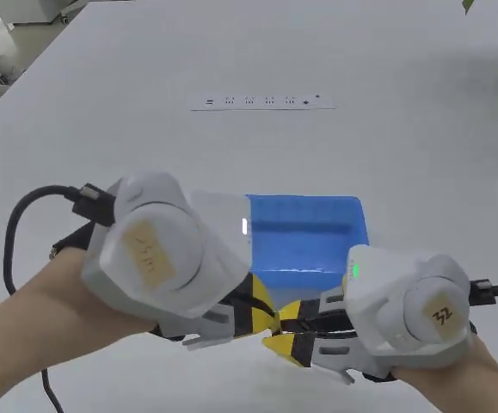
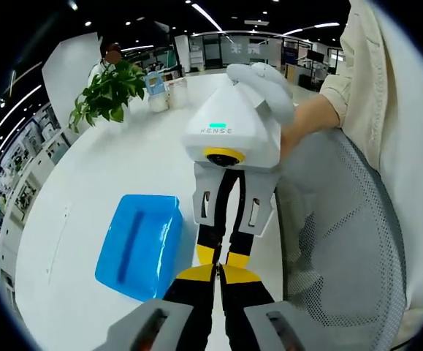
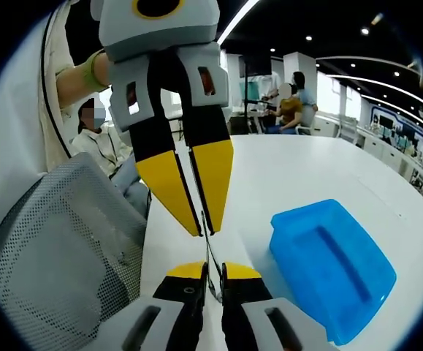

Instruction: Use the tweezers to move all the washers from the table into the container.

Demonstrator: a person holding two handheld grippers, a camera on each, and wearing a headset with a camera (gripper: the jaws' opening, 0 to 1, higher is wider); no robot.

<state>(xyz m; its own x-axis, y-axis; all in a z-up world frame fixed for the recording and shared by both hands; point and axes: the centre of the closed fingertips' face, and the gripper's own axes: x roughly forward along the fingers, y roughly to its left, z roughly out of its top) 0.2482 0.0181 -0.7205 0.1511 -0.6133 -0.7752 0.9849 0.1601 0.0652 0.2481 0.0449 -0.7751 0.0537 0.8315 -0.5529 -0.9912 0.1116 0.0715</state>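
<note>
My two grippers face each other tip to tip in front of the blue container (image 1: 304, 204), low over the white table. The left gripper (image 1: 272, 319) and the right gripper (image 1: 285, 332) both look shut on thin metal tweezers (image 3: 206, 252), which run between the two sets of yellow fingers. In the right gripper view the left gripper (image 3: 202, 230) pinches the far end, while my own right gripper (image 3: 210, 275) closes on the near end. The container (image 2: 142, 245) (image 3: 335, 267) looks empty. A row of small dark pieces, maybe washers (image 1: 261, 101), lies on a pale strip far back.
A grey mesh chair (image 2: 343, 248) (image 3: 58, 234) stands close behind the hands at the table's near edge. A black cable (image 1: 16, 228) loops off the left gripper. A potted plant (image 2: 109, 91) and seated people are at the table's far ends.
</note>
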